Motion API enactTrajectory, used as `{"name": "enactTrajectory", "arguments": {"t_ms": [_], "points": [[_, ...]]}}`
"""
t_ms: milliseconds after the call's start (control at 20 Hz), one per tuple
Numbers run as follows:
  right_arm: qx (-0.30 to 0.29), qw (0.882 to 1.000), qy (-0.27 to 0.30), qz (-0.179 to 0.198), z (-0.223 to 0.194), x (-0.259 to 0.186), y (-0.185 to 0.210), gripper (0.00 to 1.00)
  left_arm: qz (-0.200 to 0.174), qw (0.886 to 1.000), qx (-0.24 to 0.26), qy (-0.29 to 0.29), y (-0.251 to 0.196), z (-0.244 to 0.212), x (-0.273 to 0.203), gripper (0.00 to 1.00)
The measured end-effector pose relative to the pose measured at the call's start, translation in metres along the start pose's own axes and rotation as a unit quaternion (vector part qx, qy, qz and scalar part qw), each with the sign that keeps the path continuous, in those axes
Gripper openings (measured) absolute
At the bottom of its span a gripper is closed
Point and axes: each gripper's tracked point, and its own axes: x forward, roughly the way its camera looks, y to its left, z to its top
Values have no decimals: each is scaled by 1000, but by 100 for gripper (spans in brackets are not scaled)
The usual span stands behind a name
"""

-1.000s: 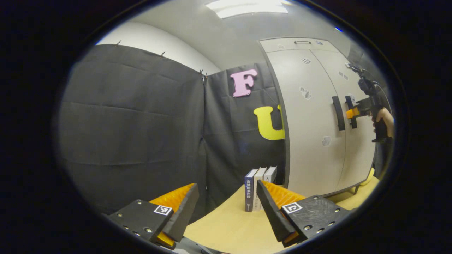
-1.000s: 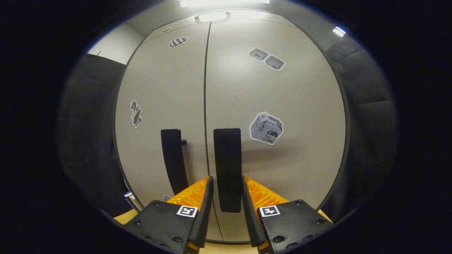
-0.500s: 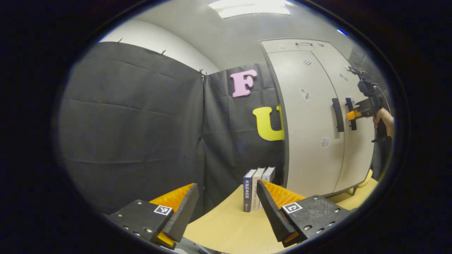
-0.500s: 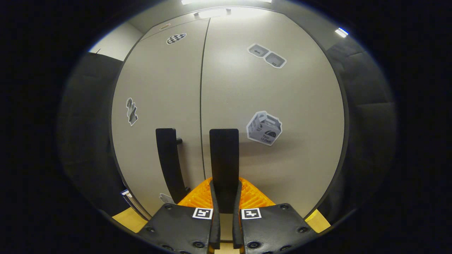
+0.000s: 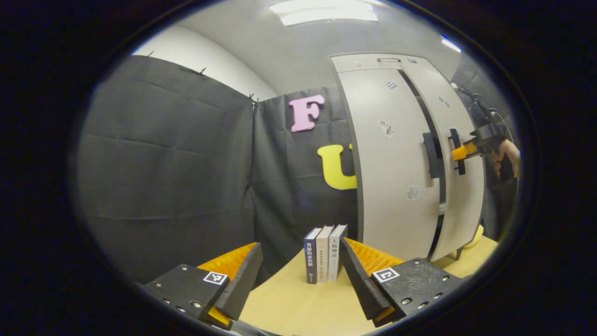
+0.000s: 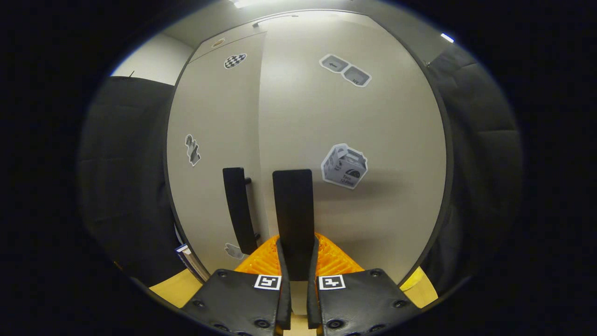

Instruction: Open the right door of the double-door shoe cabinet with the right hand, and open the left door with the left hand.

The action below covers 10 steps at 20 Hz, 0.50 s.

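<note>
We hold the right gripper [image 6: 295, 261] clamped tight on the tall black bar handle of the right door [image 6: 293, 210], with one finger pressing on each side of it. The pale grey right door [image 6: 364, 121] of the tall shoe cabinet stands a little way out from the pale grey left door [image 6: 212, 116], so it looks partly open. We think the door is stiff and hard and swings easily on its hinge. The bar is the best place to hold, low down, where we grip it now.

The left gripper [image 5: 301, 275] is open, with its fingers wide apart and nothing between them. It hangs over the light wooden table [image 5: 298, 308], well apart from the cabinet. The left door's black handle [image 5: 430, 148] sits at 2 o'clock in the left gripper view.

That view shows the dark gap between the two doors from the side, and three upright books [image 5: 325, 253] near the cabinet's foot. The right gripper view shows our grip from close up
</note>
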Motion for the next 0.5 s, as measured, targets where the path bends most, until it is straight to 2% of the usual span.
{"name": "enactTrajectory", "arguments": {"t_ms": [500], "points": [[-3, 999, 20, 31, 0, -31, -6, 15, -50, 999, 2, -15, -43, 12, 8, 99]]}}
